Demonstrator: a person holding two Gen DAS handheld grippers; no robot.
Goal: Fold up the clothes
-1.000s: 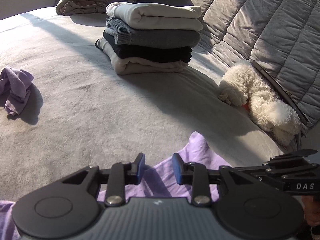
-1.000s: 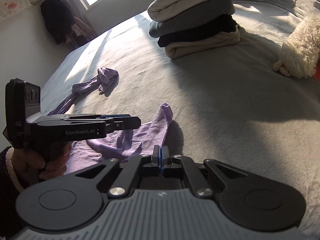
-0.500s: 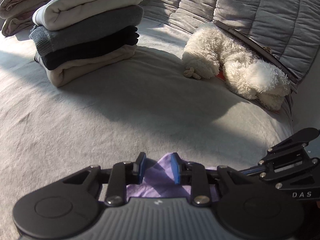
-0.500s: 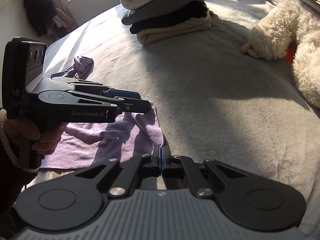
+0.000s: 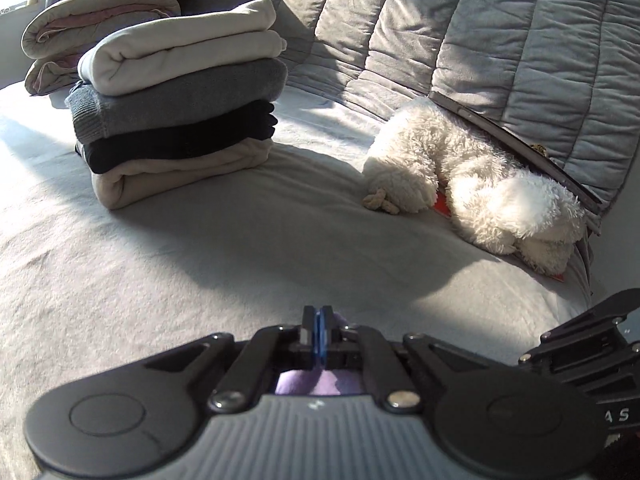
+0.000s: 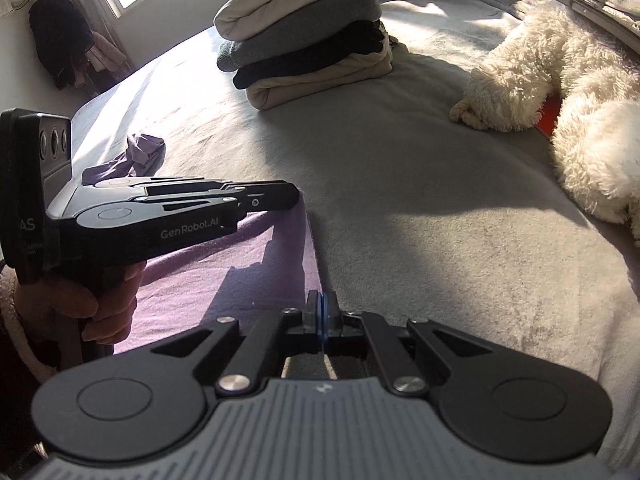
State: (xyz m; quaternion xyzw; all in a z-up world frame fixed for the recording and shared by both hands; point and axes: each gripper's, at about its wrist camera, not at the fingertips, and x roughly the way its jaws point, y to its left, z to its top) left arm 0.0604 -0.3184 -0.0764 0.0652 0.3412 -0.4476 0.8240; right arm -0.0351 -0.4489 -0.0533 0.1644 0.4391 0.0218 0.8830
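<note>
On the bed, both tools, left and right, pinch the purple garment's edge.

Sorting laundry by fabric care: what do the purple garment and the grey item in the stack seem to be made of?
The purple garment looks like a thin, matte knit, probably cotton jersey: it lies flat and its surface looks finely napped. The grey item, second from the top of the stack, looks like a thicker knit, maybe wool or acrylic: a ribbed edge shows at its fold. Neither fibre is certain from looks alone.
</note>
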